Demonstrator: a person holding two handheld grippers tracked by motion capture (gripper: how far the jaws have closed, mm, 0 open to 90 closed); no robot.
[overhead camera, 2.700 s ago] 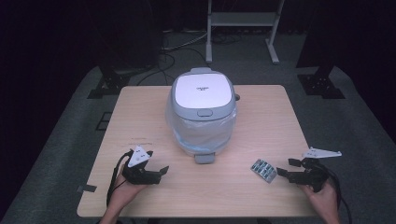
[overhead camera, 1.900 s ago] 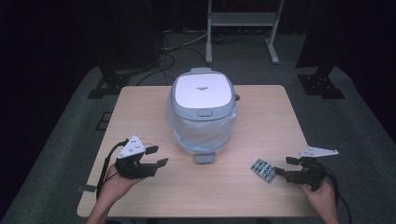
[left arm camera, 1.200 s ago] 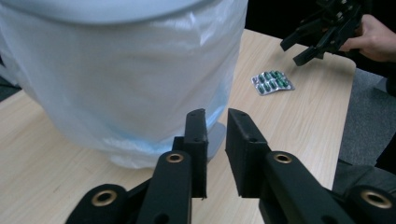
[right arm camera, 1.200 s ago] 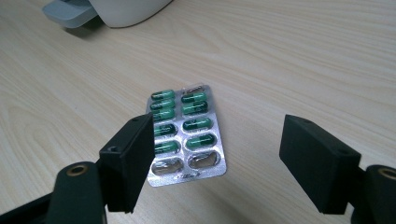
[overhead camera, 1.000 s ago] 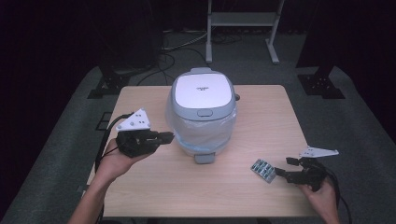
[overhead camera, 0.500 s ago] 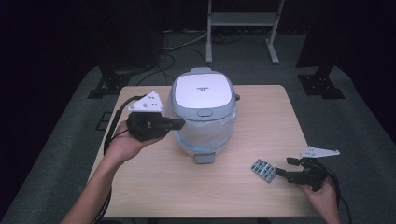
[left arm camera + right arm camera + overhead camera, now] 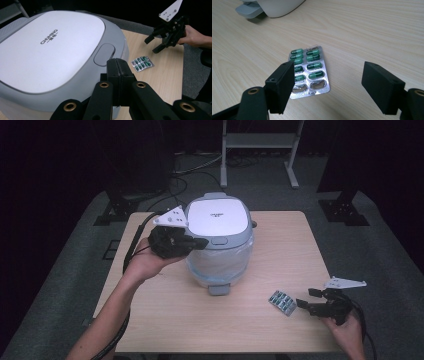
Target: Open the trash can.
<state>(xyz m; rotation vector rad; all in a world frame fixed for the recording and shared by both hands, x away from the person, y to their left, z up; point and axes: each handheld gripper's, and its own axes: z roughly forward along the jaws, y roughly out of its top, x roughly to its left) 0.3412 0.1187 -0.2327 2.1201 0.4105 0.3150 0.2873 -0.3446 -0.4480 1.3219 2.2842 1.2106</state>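
A rice cooker with a white lid and grey rim stands mid-table. My left gripper is raised at the cooker's left front, shut with nothing between its fingers. In the left gripper view its closed tips sit just short of the lid's grey latch button. A blister pack of green capsules lies flat at the front right. My right gripper rests open just right of it. In the right gripper view the pack lies between and beyond the wide-apart pads, untouched.
The wooden table has bare room right of the cooker and along its front. A grey tab juts from the cooker's base toward me. A metal stand and dark equipment stand on the floor behind.
My left gripper has risen from the table's left front and moved in toward the cooker's lid. The right gripper and the blister pack have stayed put.
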